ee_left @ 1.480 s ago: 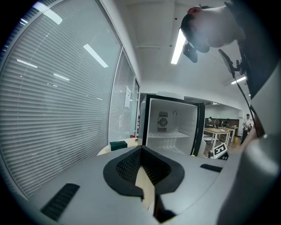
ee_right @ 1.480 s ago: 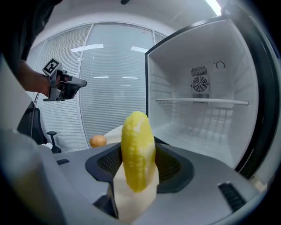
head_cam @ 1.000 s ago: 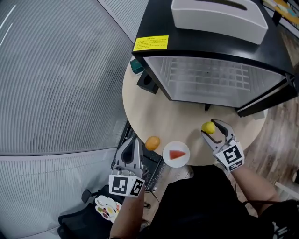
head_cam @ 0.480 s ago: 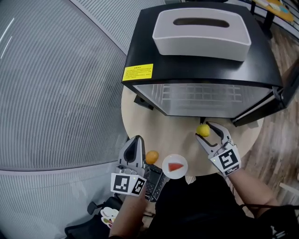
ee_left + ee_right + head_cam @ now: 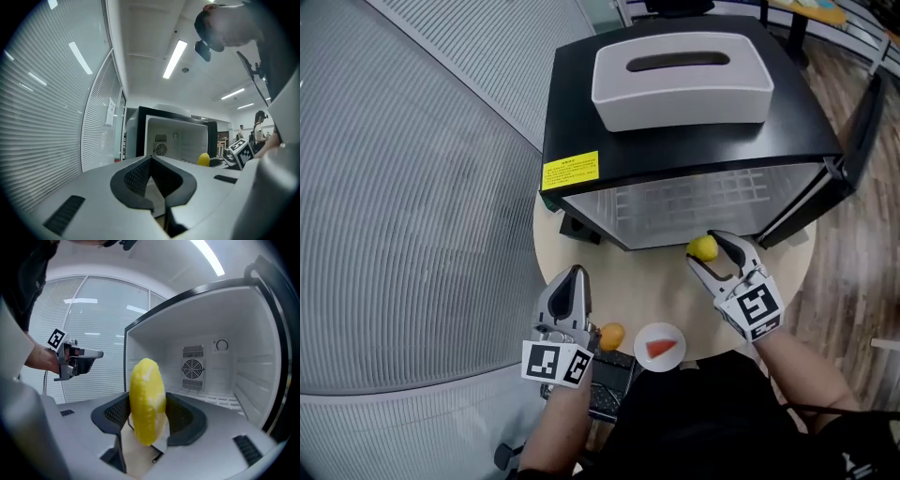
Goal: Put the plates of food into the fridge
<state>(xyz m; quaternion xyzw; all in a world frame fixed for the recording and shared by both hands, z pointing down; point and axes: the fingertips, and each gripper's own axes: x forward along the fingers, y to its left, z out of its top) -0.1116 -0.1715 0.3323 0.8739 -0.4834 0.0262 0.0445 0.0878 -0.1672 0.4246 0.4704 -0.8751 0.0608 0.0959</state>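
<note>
The right gripper (image 5: 707, 251) grips a yellow oval fruit piece (image 5: 147, 401) just before the open black mini fridge (image 5: 581, 112), nearer it than a second ago; the left gripper (image 5: 575, 277) is clenched empty

Straight ahead of the right gripper (image 5: 707, 253), clamped on a yellow fruit piece (image 5: 146, 401), the mini fridge (image 5: 806, 131) stands open, its white shelf (image 5: 220, 399) bare. The open door (image 5: 865, 112) walls off its right. Ahead of the left gripper (image 5: 575, 279), jaws together, bare round table (image 5: 656, 291) runs to the fridge's black corner. An orange (image 5: 611, 335) and a plate (image 5: 660, 347) lie just to its right.
</note>
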